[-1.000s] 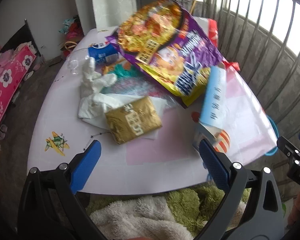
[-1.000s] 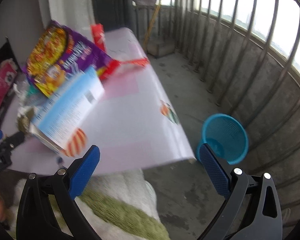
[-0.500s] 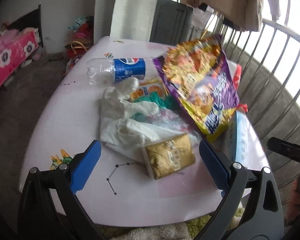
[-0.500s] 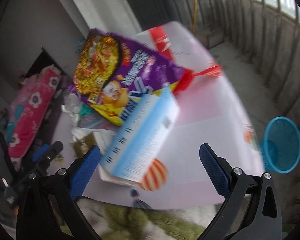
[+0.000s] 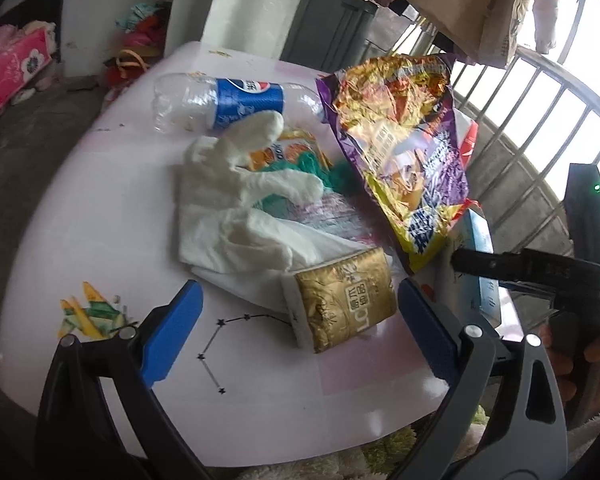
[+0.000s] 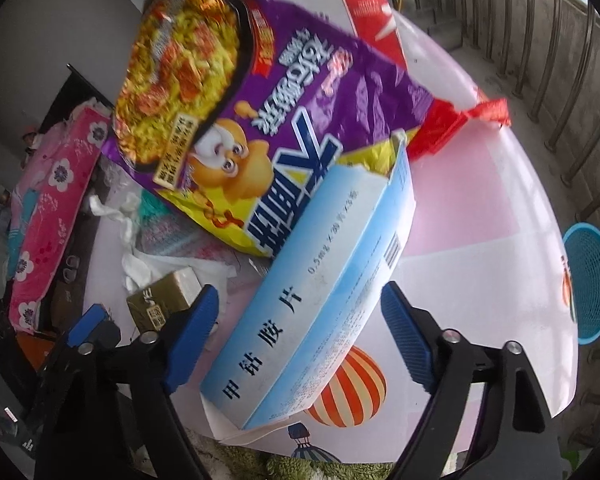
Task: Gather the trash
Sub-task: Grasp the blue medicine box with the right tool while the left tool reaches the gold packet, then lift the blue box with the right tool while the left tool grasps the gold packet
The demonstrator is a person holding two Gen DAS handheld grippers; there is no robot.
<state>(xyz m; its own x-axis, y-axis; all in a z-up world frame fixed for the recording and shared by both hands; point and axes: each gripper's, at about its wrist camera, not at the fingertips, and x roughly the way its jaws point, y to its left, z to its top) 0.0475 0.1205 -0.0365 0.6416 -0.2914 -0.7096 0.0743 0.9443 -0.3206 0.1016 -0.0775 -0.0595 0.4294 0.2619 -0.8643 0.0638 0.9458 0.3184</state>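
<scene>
Two grippers are hovering over a white-and-pink round counter (image 5: 80, 248) littered with trash. Left gripper (image 5: 296, 330): jaws are apart and closing, nothing clamped; a crinkled gold foil packet (image 5: 342, 300) is lying flat on the counter between the blue pads, nearer the right one, not touched by either. Just beyond the jaws a crumpled white plastic glove (image 5: 240, 208) is lying, its edge under the packet. Farther ahead a clear crushed plastic bottle with a blue label (image 5: 224, 102) is lying on its side. Ahead and to the right a big purple-and-yellow foil snack bag (image 5: 404, 140) is propped up.

Right gripper (image 6: 300, 338): jaws are apart and closing, pads not pressing anything; a long light-blue and white cardboard box (image 6: 324, 292) is lying slantwise between them, its near end past the tips toward the camera, its far end tucked against the snack bag. A red plastic wrapper (image 6: 460, 120) is lying beyond the box to the right. A blue mesh waste basket (image 6: 592, 284) is standing on the floor well off to the right of the jaws, past the counter edge.
</scene>
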